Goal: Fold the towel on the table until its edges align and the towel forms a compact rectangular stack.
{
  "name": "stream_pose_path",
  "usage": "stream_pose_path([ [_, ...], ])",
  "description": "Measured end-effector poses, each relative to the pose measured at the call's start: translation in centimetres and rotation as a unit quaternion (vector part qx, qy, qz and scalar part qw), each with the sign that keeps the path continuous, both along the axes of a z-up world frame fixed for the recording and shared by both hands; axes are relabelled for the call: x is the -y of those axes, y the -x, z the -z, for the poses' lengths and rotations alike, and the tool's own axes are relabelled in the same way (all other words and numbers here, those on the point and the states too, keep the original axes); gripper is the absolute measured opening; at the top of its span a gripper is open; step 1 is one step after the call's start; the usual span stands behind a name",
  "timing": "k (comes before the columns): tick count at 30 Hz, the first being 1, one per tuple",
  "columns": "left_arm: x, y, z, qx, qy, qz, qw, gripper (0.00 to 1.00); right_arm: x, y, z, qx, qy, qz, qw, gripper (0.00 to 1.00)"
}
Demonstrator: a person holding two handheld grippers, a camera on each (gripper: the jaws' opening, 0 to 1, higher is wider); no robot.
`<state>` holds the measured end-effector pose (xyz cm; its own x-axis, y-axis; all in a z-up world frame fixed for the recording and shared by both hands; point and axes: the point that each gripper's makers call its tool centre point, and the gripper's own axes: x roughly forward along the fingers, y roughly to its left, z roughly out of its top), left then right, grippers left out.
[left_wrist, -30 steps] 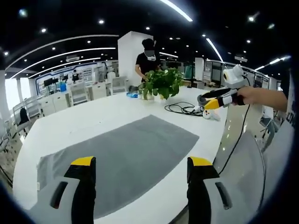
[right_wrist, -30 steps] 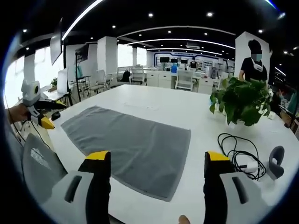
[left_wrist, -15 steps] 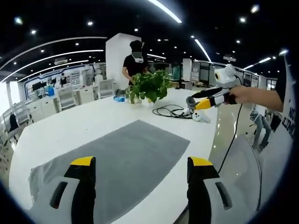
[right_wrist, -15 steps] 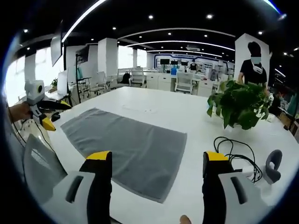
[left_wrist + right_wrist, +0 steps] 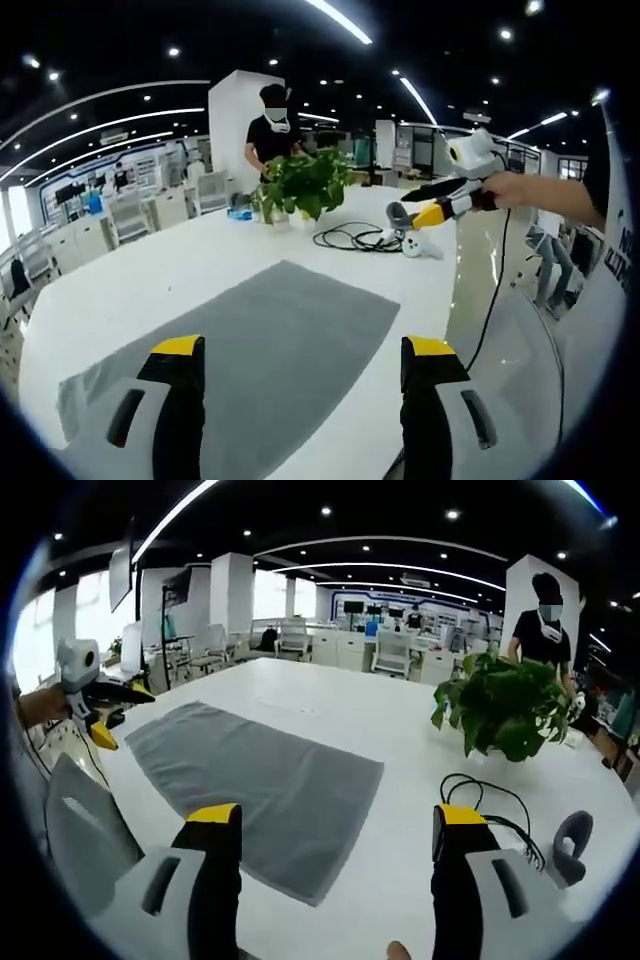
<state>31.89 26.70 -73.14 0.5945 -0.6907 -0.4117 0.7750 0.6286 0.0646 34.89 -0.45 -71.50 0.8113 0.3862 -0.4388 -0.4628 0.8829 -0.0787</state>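
Bright, even light from ceiling strips [image 5: 340, 20] — glare on the white table [image 5: 340, 705] — edges bent and soft.

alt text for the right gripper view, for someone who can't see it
A grey towel lies flat and unfolded on a white table, with the right tool open above its near edge. The left tool is at the far left, a potted plant and a black cable to the right.

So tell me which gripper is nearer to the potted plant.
Right. The right gripper is held over the table's end by the black cable, with the potted plant close ahead. The left gripper hovers off the towel's far end.
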Motion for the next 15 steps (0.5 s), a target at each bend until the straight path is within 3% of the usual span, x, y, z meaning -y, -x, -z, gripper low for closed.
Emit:
stream_pose_path([
  [9, 5.0, -0.5, -0.4, 0.011, -0.003, 0.042, 0.999, 0.83, -1.6, -1.2, 0.4, -0.01, 0.019, -0.056, 0.9982, 0.74],
  [15, 8.4, -0.6, -0.4, 0.025, -0.009, 0.066, 0.9975, 0.81, -1.0, -2.3, 0.5, -0.009, 0.007, -0.063, 0.998, 0.69],
])
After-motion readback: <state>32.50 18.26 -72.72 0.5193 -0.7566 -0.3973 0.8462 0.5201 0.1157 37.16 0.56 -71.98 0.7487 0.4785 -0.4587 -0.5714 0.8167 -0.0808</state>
